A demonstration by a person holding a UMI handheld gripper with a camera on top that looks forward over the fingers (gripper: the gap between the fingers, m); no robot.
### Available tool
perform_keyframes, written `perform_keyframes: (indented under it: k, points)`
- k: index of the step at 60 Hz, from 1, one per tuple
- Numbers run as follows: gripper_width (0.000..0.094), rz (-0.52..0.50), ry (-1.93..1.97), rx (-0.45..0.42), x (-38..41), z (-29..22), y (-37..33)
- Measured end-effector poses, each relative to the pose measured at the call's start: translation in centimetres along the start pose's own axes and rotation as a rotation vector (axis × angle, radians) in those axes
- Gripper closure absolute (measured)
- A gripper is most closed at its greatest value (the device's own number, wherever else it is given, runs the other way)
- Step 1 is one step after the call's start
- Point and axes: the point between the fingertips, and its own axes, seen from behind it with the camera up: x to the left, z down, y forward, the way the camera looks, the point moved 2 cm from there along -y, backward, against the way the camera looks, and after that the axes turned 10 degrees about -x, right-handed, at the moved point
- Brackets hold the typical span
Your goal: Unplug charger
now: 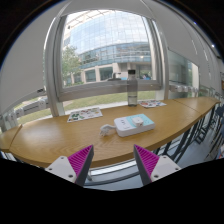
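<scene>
My gripper (113, 163) is wide open and empty, with the pale box (134, 124) on the table (60, 138) just ahead; no charger is discernible.

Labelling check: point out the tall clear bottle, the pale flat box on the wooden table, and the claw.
Tall clear bottle (132, 88), gripper view, mid-body.
Pale flat box (134, 124), gripper view, top face.
Wooden table (60, 138), gripper view, bare top.
Claw (114, 163), gripper view, gap between open fingertips.
</scene>
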Motion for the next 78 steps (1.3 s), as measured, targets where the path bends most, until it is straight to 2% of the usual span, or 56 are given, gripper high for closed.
perform_keyframes:
  k: [3,4,7,14,23,27,31,37,48,50,53,56,59,62,66,73,74,78]
  points:
    - [0.0143,0.023,-0.003,-0.005,-1.6,-0.4,1.2]
    - [0.0148,0.034,-0.005,-0.005,-0.3,-0.6,-0.4]
    - [0.0162,0.045,-0.014,-0.009,-4.9,-1.2,4.7]
    - [0.0184,0.057,-0.042,-0.023,-8.3,-2.8,9.7]
    - [0.0345,0.008,-0.07,-0.006,-9.8,-3.5,15.0]
    - [0.05,-0.032,-0.078,0.034,-9.6,-2.5,16.2]
    - [0.0671,-0.063,-0.094,0.009,-9.8,-2.4,16.6]
    - [0.0719,-0.09,-0.138,0.007,-9.5,-2.0,16.7]
    - [0.0789,-0.101,-0.071,0.064,-9.6,-3.0,16.3]
    - [0.0788,-0.12,-0.045,0.015,-9.3,-6.1,16.1]
    - [0.079,-0.155,-0.021,-0.188,-9.3,-14.3,15.3]
    - [0.0791,-0.126,-0.066,-0.339,-11.4,-22.6,13.7]
    - [0.0791,-0.078,-0.087,-0.433,-13.9,-29.5,13.0]
    - [0.0792,-0.041,-0.089,-0.436,-16.3,-31.3,12.8]
    - [0.0789,-0.011,-0.089,-0.403,-19.9,-30.9,13.9]
    - [0.0786,0.071,-0.063,-0.238,-25.0,-23.2,17.4]
    - [0.0787,0.074,-0.058,-0.214,-26.4,-20.8,18.3]
    - [0.0787,0.073,-0.025,-0.118,-27.5,-17.2,20.1]
